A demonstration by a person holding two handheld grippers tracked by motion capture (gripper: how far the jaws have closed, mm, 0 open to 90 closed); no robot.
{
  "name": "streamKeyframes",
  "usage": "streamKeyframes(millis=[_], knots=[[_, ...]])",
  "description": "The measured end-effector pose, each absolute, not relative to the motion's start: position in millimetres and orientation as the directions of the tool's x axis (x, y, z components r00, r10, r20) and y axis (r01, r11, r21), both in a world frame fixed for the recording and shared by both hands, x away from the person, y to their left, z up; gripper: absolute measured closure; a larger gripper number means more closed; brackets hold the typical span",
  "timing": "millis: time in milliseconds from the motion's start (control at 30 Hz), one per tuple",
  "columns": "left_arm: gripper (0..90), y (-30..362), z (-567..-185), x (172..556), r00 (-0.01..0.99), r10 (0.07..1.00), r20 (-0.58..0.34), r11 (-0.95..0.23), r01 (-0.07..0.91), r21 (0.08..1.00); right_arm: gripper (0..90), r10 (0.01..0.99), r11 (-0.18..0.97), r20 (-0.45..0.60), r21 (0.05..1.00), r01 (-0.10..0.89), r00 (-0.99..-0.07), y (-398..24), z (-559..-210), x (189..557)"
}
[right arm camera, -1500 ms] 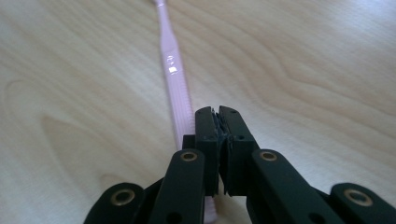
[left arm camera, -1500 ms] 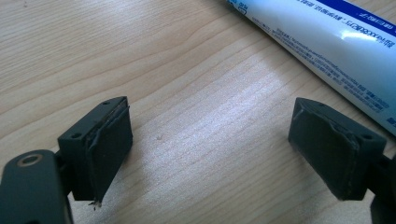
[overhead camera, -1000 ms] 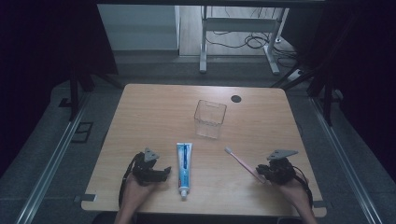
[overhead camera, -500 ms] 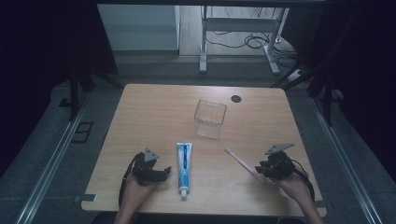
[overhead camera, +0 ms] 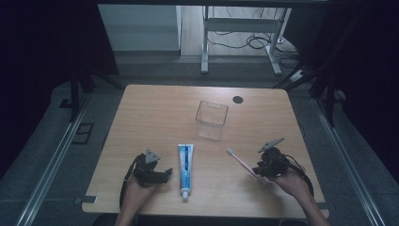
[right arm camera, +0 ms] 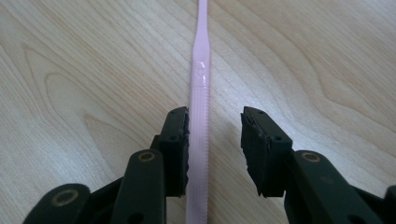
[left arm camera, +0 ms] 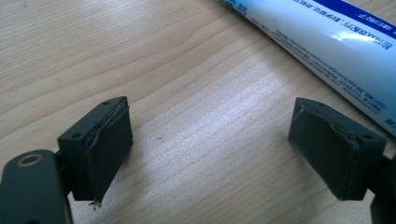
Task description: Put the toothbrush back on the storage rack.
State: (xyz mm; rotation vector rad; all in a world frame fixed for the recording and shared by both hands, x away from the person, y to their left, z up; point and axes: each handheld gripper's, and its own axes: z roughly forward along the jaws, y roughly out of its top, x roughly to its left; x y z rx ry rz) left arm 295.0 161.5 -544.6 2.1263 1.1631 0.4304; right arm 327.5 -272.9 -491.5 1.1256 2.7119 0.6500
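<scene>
The pink toothbrush (right arm camera: 200,93) is lying flat on the wooden table (overhead camera: 141,113), between the jaws of the right gripper (right arm camera: 215,144); those jaws have just been opening, and now a gap is showing on one side while the handle is sitting against the other pad, so nothing is being clamped. In the high view the toothbrush (overhead camera: 242,162) is seen near the front right, with a clear container (overhead camera: 211,120) standing beyond it. Further left, a toothpaste tube (overhead camera: 185,169) is lying lengthwise, and the left gripper (left arm camera: 210,149) is being held wide apart beside it, gripping nothing.
</scene>
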Motion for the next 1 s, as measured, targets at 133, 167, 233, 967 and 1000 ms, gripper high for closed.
streamKeyframes(millis=[133, 167, 233, 967, 1000], knots=[[13.5, 161, -545, 295, 0.547, 0.836, -0.03, -0.379, 0.617, 0.69, 59.4, 0.69, 0.659, 0.021, 0.395, 0.64, -0.724, -264, -491, 333], [13.5, 161, -545, 295, 0.547, 0.837, -0.031, -0.378, 0.618, 0.69, 59.3, 0.686, 0.668, 0.02, 0.378, 0.641, -0.727, -260, -491, 335], [13.5, 161, -545, 295, 0.546, 0.837, -0.031, -0.378, 0.618, 0.689, 59.3, 0.682, 0.676, 0.012, 0.371, 0.636, -0.732, -258, -491, 337], [13.5, 161, -544, 295, 0.546, 0.837, -0.032, -0.378, 0.619, 0.689, 73.6, 0.621, 0.776, -0.017, 0.157, 0.611, -0.784, -214, -490, 365], [13.5, 161, -545, 295, 0.546, 0.837, -0.031, -0.378, 0.619, 0.689, 73.7, 0.612, 0.785, -0.02, 0.142, 0.603, -0.791, -211, -492, 366]])
